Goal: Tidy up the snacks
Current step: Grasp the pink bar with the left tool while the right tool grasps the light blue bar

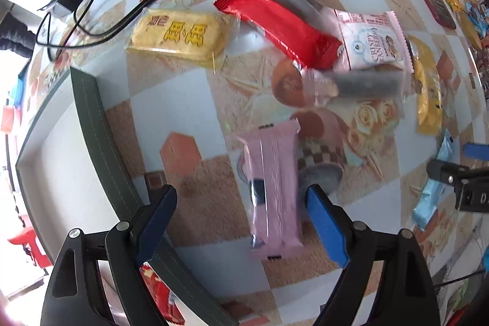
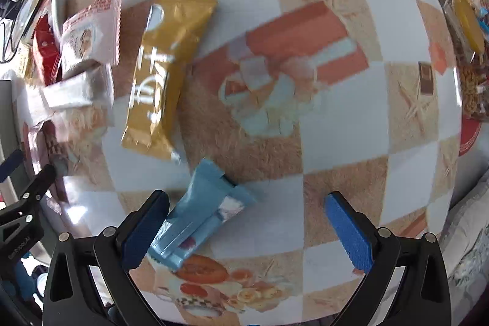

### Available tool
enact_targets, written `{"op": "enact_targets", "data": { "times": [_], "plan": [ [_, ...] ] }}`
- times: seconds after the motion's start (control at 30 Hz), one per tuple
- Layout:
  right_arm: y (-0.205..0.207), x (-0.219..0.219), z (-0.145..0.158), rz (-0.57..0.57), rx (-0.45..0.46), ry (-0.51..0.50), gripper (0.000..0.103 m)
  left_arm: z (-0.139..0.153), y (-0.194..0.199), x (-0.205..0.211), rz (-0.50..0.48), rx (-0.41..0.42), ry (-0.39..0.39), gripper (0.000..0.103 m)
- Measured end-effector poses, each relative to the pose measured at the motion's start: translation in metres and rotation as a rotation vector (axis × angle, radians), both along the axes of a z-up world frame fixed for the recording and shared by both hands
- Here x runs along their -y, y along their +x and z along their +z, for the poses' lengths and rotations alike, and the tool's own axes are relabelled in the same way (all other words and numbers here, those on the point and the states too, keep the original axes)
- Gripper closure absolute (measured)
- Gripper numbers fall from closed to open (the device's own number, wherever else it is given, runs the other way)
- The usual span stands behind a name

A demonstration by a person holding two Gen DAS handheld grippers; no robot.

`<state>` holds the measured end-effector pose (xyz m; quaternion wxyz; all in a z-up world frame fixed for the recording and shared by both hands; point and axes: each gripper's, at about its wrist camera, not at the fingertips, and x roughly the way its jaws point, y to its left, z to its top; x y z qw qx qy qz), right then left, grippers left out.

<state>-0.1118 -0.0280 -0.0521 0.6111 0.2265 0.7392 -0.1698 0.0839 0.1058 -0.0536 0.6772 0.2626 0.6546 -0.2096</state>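
Both tongs gape empty: left gripper [image 1: 241, 222] over pink bar [image 1: 272, 191], right gripper [image 2: 244, 228] by blue bar [image 2: 201, 219]; white pack [image 1: 374, 40] reads "CRISPY".

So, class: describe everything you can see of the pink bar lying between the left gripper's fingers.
The pink bar is a long, flat snack in a pale pink glossy wrapper with a lengthwise back seam, crimped ends and a small dark patch near one edge. It looks sealed. It lies flat on the patterned tablecloth, running away from the camera, between the open fingers of the left gripper. Neither pad touches it, and no other snack does.
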Motion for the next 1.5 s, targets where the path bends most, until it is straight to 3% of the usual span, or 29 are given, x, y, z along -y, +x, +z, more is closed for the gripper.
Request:
{"op": "enact_targets", "data": {
  "times": [0.2, 0.27, 0.37, 0.57, 0.6, 0.9, 0.93, 1.03, 1.07, 1.13, 1.17, 1.2, 1.23, 1.27, 1.5],
  "plan": [
    [-0.020, -0.010, -0.006, -0.086, -0.024, 0.026, 0.000, -0.006, 0.004, 0.000, 0.057, -0.031, 0.000, 0.014],
    [-0.045, -0.066, -0.005, -0.130, -0.039, 0.018, 0.000, -0.009, 0.007, 0.001, 0.055, -0.038, -0.009, 0.012],
    [-0.045, -0.078, -0.023, -0.223, -0.055, 0.011, 0.000, -0.017, 0.006, 0.007, 0.062, -0.081, -0.007, 0.001],
    [-0.058, -0.068, -0.029, -0.301, -0.068, 0.034, 0.000, -0.023, 0.006, -0.004, 0.054, -0.079, -0.026, 0.000],
    [-0.060, -0.070, -0.030, -0.305, -0.071, 0.037, 0.000, -0.019, -0.008, -0.005, 0.054, -0.077, -0.027, 0.000],
    [-0.039, -0.027, -0.026, -0.272, -0.083, 0.051, 0.000, -0.023, 0.002, 0.000, 0.051, -0.099, -0.006, 0.001],
    [-0.035, -0.027, -0.026, -0.260, -0.084, 0.051, 0.002, -0.022, 0.003, 0.002, 0.047, -0.100, -0.007, 0.004],
    [-0.029, -0.036, -0.022, -0.213, -0.076, 0.042, 0.018, -0.015, -0.001, 0.009, 0.016, -0.098, -0.011, 0.014],
    [-0.027, -0.038, -0.019, -0.193, -0.072, 0.037, 0.028, -0.013, -0.003, 0.011, 0.006, -0.097, -0.014, 0.017],
    [-0.023, -0.042, -0.015, -0.161, -0.062, 0.026, 0.049, -0.009, -0.005, 0.015, -0.005, -0.095, -0.019, 0.033],
    [-0.021, -0.044, -0.012, -0.140, -0.055, 0.020, 0.069, -0.006, -0.007, 0.017, -0.007, -0.092, -0.022, 0.040],
    [-0.018, -0.046, -0.010, -0.120, -0.041, 0.025, 0.078, -0.004, -0.008, 0.017, -0.009, -0.091, -0.025, 0.051],
    [-0.018, -0.047, -0.010, -0.113, -0.028, 0.045, 0.078, -0.001, -0.009, 0.018, -0.012, -0.086, -0.028, 0.067],
    [-0.016, -0.048, -0.009, -0.108, -0.024, 0.053, 0.078, 0.001, -0.010, 0.020, -0.021, -0.088, -0.034, 0.074],
    [-0.025, -0.046, 0.008, -0.092, 0.122, 0.170, 0.078, 0.015, -0.019, 0.001, 0.013, -0.106, -0.106, 0.074]
  ]
}}
